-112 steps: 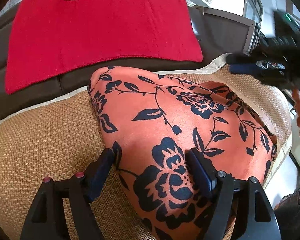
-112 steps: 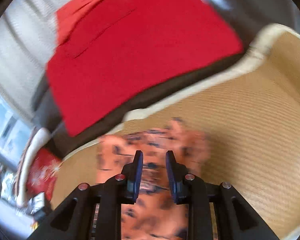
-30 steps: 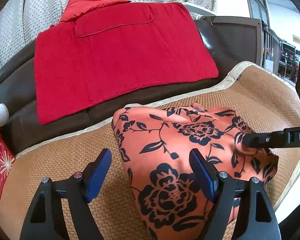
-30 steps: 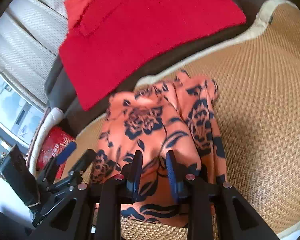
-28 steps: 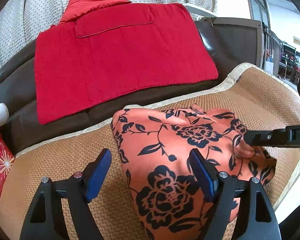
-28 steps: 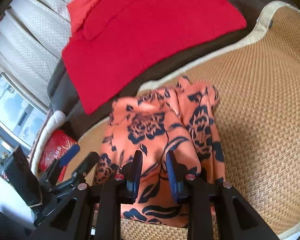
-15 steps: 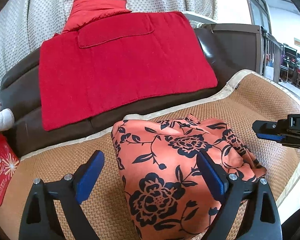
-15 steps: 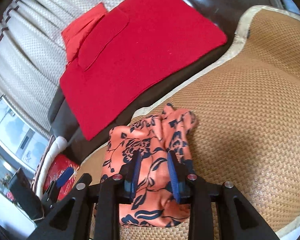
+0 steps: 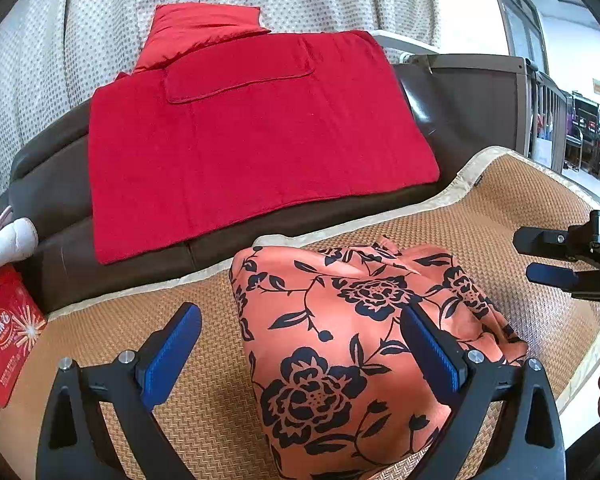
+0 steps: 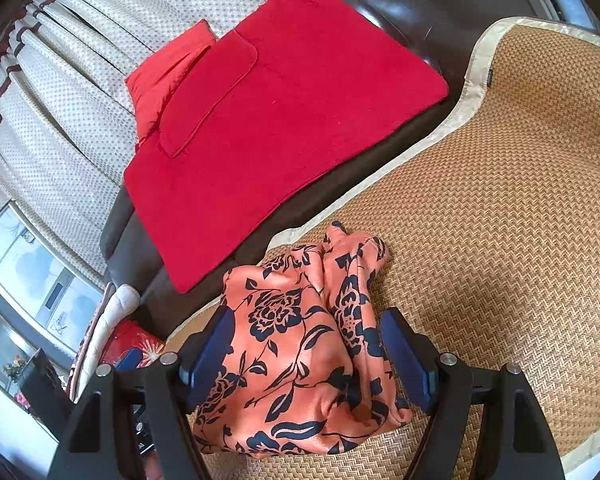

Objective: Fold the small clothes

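- Floral garment [image 9: 352, 344] lies bunched and part-folded on the woven mat [image 9: 500, 208], near the mat's back edge, just in front of the dark sofa [image 9: 52, 192].
- Left gripper [image 9: 300, 352]: jaws wide apart, have just been opening, cloth under them, not pinched.
- Right gripper [image 10: 306, 350]: jaws have just been opening, now apart, cloth between them but free.
- Step, as I read it: release after a fold.
- Next: pick a fresh edge, likely the rumpled right side, and regrip.

Orange floral garment [image 9: 340, 340] folded on woven mat [image 9: 500, 220], left hand-held gripper [image 9: 300, 352] just opened wide
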Demonstrator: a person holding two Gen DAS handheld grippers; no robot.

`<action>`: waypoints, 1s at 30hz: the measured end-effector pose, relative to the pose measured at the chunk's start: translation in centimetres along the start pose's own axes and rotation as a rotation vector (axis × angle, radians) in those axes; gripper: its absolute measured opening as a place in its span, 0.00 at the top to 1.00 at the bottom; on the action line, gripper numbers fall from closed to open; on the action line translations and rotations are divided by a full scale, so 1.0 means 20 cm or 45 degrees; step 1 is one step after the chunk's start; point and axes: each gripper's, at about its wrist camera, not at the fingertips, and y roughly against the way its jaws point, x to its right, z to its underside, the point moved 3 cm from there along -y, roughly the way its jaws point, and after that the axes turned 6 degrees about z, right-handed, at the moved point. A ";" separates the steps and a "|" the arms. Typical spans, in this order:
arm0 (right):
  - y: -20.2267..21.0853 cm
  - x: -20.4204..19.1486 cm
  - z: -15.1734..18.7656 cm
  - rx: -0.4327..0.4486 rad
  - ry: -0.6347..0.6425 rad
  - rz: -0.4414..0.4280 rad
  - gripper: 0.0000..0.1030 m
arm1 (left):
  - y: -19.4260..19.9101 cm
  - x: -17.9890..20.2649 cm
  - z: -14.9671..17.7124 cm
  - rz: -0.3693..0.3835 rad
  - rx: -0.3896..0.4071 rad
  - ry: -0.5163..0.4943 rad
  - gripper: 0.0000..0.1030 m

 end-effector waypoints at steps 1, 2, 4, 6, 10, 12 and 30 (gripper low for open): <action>-0.01 0.00 0.00 -0.001 0.001 -0.002 0.23 | 0.00 0.00 0.00 -0.001 0.003 0.005 0.04; -0.01 -0.01 0.00 -0.002 0.001 -0.003 0.23 | 0.00 -0.01 0.00 -0.001 0.006 0.008 0.03; -0.02 -0.01 0.00 -0.003 0.003 -0.004 0.23 | 0.00 -0.01 0.00 -0.004 0.006 0.009 0.04; -0.03 -0.01 0.00 -0.007 0.008 -0.001 0.23 | -0.01 -0.02 0.00 -0.008 0.001 0.011 0.03; -0.05 -0.02 -0.01 -0.017 0.017 -0.008 0.23 | -0.02 -0.03 0.01 -0.009 -0.013 0.023 0.03; -0.06 -0.02 0.00 -0.021 0.018 -0.006 0.23 | -0.03 -0.03 0.01 -0.010 -0.014 0.026 0.03; -0.05 0.00 -0.02 -0.012 0.002 0.003 0.23 | -0.09 -0.13 0.04 0.069 -0.093 0.133 0.04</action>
